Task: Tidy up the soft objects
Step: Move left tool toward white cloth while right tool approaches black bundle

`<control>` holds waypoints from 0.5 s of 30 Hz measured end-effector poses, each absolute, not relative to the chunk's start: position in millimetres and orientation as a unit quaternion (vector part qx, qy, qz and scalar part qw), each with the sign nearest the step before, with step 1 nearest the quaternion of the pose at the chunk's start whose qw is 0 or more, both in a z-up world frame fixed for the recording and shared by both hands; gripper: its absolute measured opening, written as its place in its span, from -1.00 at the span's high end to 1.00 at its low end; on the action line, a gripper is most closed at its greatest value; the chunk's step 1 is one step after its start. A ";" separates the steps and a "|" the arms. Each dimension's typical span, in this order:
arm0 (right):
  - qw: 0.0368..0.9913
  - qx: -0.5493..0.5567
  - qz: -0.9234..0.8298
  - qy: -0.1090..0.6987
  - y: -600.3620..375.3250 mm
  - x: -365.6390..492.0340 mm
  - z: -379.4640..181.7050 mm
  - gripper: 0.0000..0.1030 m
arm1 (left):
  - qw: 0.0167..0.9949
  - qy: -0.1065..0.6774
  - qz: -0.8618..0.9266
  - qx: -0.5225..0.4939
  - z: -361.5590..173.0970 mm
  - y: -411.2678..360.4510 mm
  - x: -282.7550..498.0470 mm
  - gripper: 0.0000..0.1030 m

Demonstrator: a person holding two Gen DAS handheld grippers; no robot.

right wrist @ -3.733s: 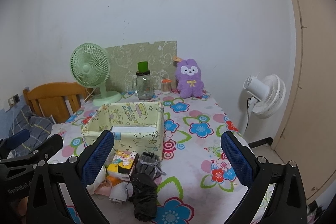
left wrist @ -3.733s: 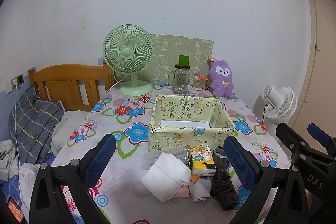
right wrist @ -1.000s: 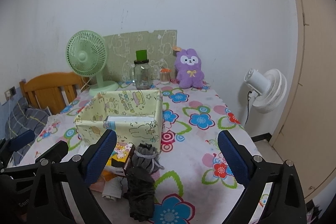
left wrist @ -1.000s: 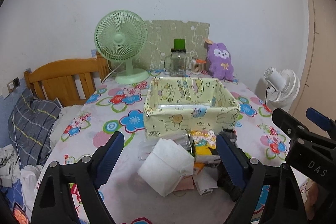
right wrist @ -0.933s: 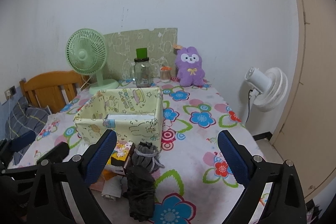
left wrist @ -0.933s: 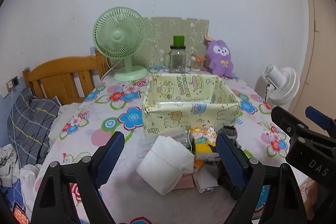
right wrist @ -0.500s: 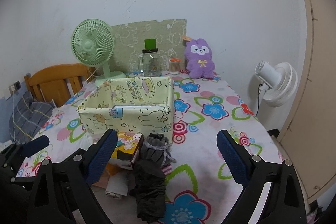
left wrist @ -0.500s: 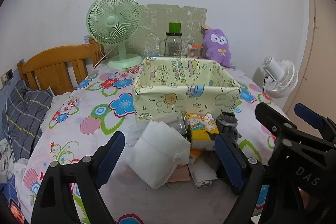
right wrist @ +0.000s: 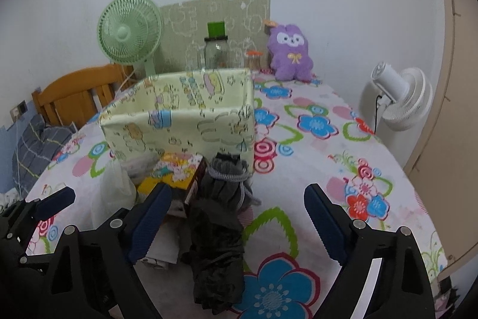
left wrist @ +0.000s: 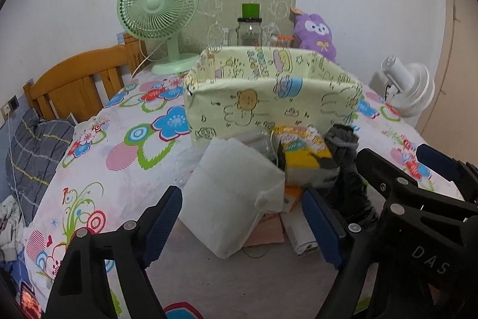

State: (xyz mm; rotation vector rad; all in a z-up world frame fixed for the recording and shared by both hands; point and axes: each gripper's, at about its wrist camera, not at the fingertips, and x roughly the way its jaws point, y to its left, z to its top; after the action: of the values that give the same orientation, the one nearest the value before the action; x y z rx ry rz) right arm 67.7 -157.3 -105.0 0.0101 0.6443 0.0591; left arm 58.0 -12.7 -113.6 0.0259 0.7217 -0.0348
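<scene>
Both claws closing, unloaded: left claw (left wrist: pixel 243 224) frames soft white pouch (left wrist: pixel 231 196); right claw (right wrist: pixel 237 224) frames crinkled black cloth (right wrist: pixel 216 253).

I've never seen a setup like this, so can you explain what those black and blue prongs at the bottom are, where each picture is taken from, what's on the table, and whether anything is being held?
The prongs are two hand-held grasping tools with blue pads; a person carries one in each hand, and each has a camera looking along its fingers. One picture is from the left tool, the other from the right tool.

On the flowered tablecloth stands a yellow fabric box. In front of it lies a pile: a white folded pouch, a yellow cartoon packet and a dark grey bundle. A green fan, a jar and a purple plush stand at the back.

Nothing is held: both tools' jaws are closing, but the pads touch nothing.
</scene>
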 end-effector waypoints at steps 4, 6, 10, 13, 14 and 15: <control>0.941 0.011 0.035 0.337 -156.8 74.3 -115.4 -0.78 | 0.932 0.363 -0.016 0.014 -119.9 -10.7 63.3 -0.59; 0.938 0.013 0.038 0.345 -155.9 77.2 -118.6 -0.67 | 0.930 0.367 -0.016 0.014 -122.0 -10.0 64.8 -0.58; 0.928 0.023 0.048 0.370 -154.2 83.8 -128.5 -0.50 | 0.926 0.376 -0.018 0.021 -127.7 -12.2 67.3 -0.58; 0.921 0.036 0.057 0.383 -153.4 86.8 -133.5 -0.29 | 0.925 0.380 -0.023 0.020 -130.0 -13.2 67.3 -0.58; 0.920 0.036 0.058 0.385 -152.1 86.8 -134.3 -0.19 | 0.924 0.380 -0.024 0.022 -130.7 -13.2 67.5 -0.57; 0.919 0.036 0.064 0.388 -150.9 87.3 -135.3 -0.10 | 0.923 0.382 -0.025 0.021 -131.4 -13.3 68.1 -0.57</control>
State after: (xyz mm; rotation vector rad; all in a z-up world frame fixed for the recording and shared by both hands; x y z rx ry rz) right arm 87.3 -150.9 -135.3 0.0740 0.7986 0.1308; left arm 68.1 -13.3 -131.4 0.0426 0.7847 -0.0505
